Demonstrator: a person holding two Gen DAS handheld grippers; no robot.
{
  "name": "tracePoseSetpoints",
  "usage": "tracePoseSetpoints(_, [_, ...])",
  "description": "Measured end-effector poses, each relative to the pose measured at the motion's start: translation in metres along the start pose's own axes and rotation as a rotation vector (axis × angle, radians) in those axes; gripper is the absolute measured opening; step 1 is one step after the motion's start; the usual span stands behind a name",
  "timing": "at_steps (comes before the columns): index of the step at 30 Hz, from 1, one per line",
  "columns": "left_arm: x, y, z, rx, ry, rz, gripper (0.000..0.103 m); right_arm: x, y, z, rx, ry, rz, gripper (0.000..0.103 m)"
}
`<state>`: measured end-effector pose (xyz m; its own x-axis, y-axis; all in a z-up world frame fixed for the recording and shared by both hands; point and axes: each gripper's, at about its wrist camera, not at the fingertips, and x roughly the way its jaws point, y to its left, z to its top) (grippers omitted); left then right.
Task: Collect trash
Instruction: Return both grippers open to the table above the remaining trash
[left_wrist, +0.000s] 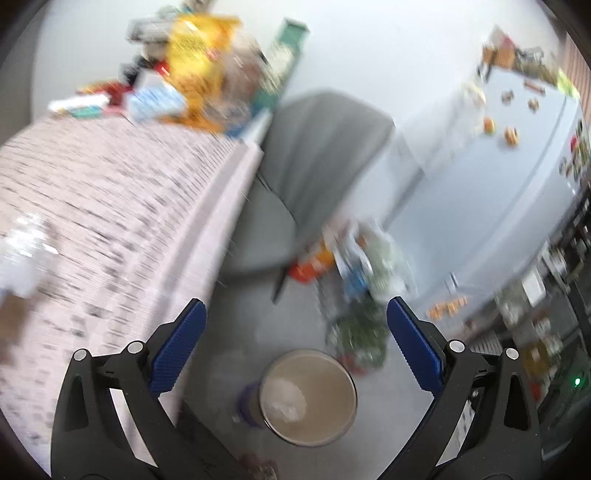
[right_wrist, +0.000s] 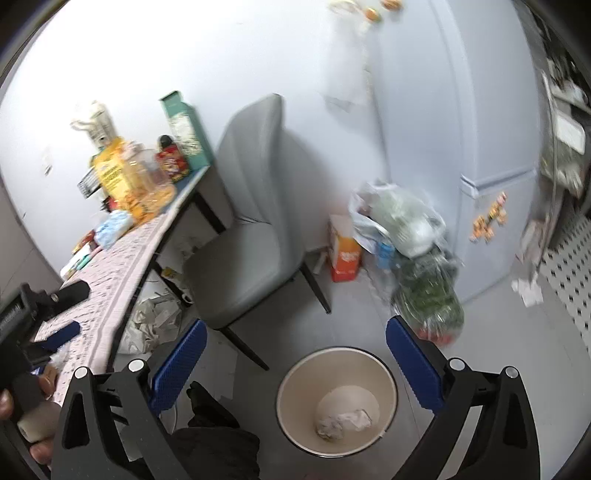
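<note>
Left gripper (left_wrist: 295, 343) spread wide, nothing between pads. Right gripper (right_wrist: 295, 362) likewise spread, empty. Waste bin (right_wrist: 337, 400) on floor below both, crumpled paper (right_wrist: 343, 421) inside. Grey chair (right_wrist: 251, 236) beside table (right_wrist: 122, 254); plastic bags (right_wrist: 413, 251) and orange box (right_wrist: 345, 254) by fridge (right_wrist: 480, 147).

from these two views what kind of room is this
Most likely a small home kitchen or dining corner. A pale fridge with magnets stands by the wall, a table with a patterned cloth holds food packages, a grey chair sits beside it, and a waste bin stands on the floor.
</note>
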<state>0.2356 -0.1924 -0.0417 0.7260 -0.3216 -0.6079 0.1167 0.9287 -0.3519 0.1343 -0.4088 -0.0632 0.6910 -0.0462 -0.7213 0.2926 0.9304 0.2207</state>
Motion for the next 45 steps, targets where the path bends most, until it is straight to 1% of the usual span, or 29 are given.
tracePoseSetpoints(2, [-0.025, 0.014, 0.009, -0.050, -0.074, 0.032, 0.097, -0.005, 0.019, 0.002, -0.013, -0.003, 0.015, 0.095])
tracePoseSetpoints(5, [-0.053, 0.031, 0.018, -0.103, -0.150, 0.073, 0.097, -0.016, 0.045, 0.003, -0.026, -0.024, 0.021, 0.095])
tracePoseSetpoints(8, [-0.082, 0.051, 0.021, -0.144, -0.238, 0.143, 0.097, -0.024, 0.073, 0.002, -0.052, -0.037, 0.013, 0.095])
tracePoseSetpoints(11, [-0.109, 0.073, 0.019, -0.184, -0.294, 0.159, 0.097, -0.029, 0.098, -0.001, -0.070, -0.040, 0.022, 0.095])
tracePoseSetpoints(13, [-0.123, 0.086, 0.017, -0.195, -0.319, 0.155, 0.097, -0.032, 0.114, -0.003, -0.088, -0.043, 0.039, 0.095])
tracePoseSetpoints(14, [-0.133, 0.093, 0.015, -0.183, -0.345, 0.146, 0.097, -0.033, 0.122, -0.005, -0.104, -0.046, 0.046, 0.095])
tracePoseSetpoints(16, [-0.150, 0.104, 0.010, -0.158, -0.402, 0.171, 0.097, -0.036, 0.141, -0.010, -0.148, -0.052, 0.058, 0.095])
tracePoseSetpoints(18, [-0.161, 0.116, 0.006, -0.148, -0.433, 0.198, 0.097, -0.038, 0.156, -0.014, -0.176, -0.049, 0.082, 0.095])
tracePoseSetpoints(20, [-0.171, 0.129, 0.002, -0.153, -0.436, 0.212, 0.097, -0.041, 0.171, -0.020, -0.195, -0.053, 0.113, 0.095])
tracePoseSetpoints(23, [-0.186, 0.147, -0.006, -0.151, -0.449, 0.230, 0.097, -0.043, 0.191, -0.028, -0.223, -0.033, 0.185, 0.095])
tracePoseSetpoints(25, [-0.194, 0.158, -0.009, -0.152, -0.444, 0.249, 0.097, -0.044, 0.205, -0.034, -0.249, -0.026, 0.215, 0.095])
tracePoseSetpoints(30, [-0.214, 0.183, -0.030, -0.159, -0.424, 0.299, 0.097, -0.050, 0.233, -0.047, -0.312, -0.025, 0.286, 0.095])
tracePoseSetpoints(32, [-0.218, 0.191, -0.037, -0.161, -0.407, 0.320, 0.097, -0.053, 0.244, -0.052, -0.338, -0.027, 0.318, 0.095])
tracePoseSetpoints(34, [-0.222, 0.199, -0.046, -0.162, -0.387, 0.324, 0.097, -0.055, 0.252, -0.055, -0.362, -0.022, 0.357, 0.095])
tracePoseSetpoints(36, [-0.225, 0.206, -0.054, -0.162, -0.369, 0.341, 0.097, -0.056, 0.260, -0.060, -0.389, -0.006, 0.419, 0.095])
tracePoseSetpoints(38, [-0.227, 0.212, -0.062, -0.169, -0.355, 0.343, 0.097, -0.056, 0.265, -0.064, -0.402, 0.012, 0.453, 0.095])
tracePoseSetpoints(41, [-0.227, 0.222, -0.073, -0.185, -0.327, 0.342, 0.097, -0.053, 0.271, -0.072, -0.411, 0.041, 0.487, 0.095])
tracePoseSetpoints(45, [-0.219, 0.231, -0.085, -0.193, -0.268, 0.342, 0.097, -0.050, 0.272, -0.082, -0.427, 0.075, 0.523, 0.095])
